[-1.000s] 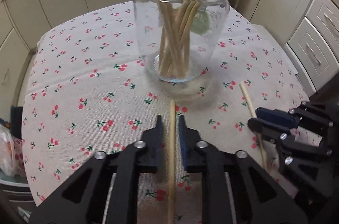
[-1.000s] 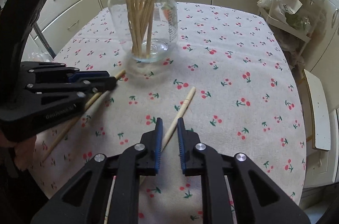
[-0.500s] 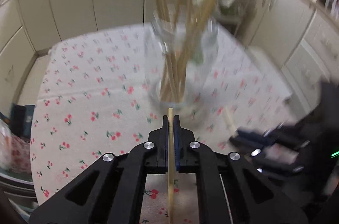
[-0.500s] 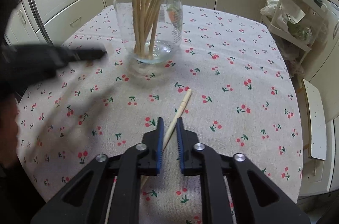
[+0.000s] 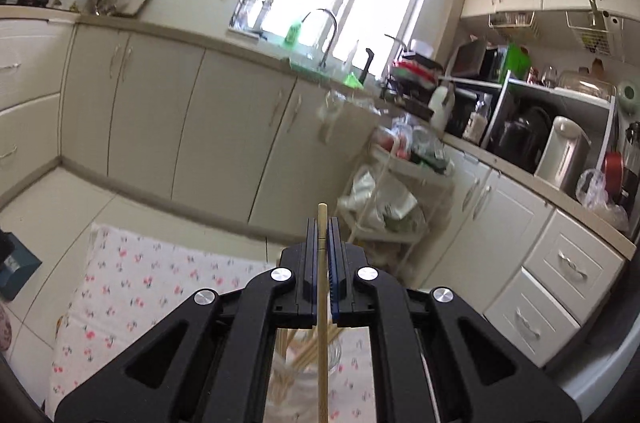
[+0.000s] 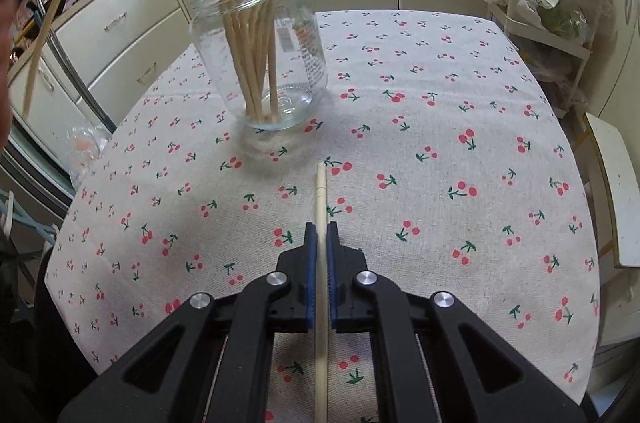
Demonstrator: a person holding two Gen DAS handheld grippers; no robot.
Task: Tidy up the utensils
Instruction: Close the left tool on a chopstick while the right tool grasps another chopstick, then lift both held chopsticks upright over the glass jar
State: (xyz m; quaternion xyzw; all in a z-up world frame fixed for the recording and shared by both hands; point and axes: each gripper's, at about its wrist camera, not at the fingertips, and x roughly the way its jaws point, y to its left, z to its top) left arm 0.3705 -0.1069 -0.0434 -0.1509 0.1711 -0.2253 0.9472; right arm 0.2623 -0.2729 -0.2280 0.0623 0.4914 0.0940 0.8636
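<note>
A clear glass jar (image 6: 260,59) holding several wooden chopsticks stands on the cherry-print tablecloth (image 6: 440,151). My right gripper (image 6: 321,229) is shut on a wooden chopstick (image 6: 321,191) that lies along the cloth in front of the jar. My left gripper (image 5: 322,227) is shut on another chopstick (image 5: 322,343), raised high and tilted up toward the kitchen; the jar (image 5: 304,371) shows below it between the arms. That raised chopstick also shows in the right wrist view (image 6: 64,7) at the upper left.
Cream cabinets (image 5: 192,127) and a counter with a sink (image 5: 320,63) line the far wall. A white wire rack (image 6: 540,7) with bags stands past the table's right edge. A white bench (image 6: 616,191) is at the right.
My left gripper closed on its chopstick, lifted it off the cloth and tilted upward. My right gripper closed on the second chopstick, which now lies straight between its fingers.
</note>
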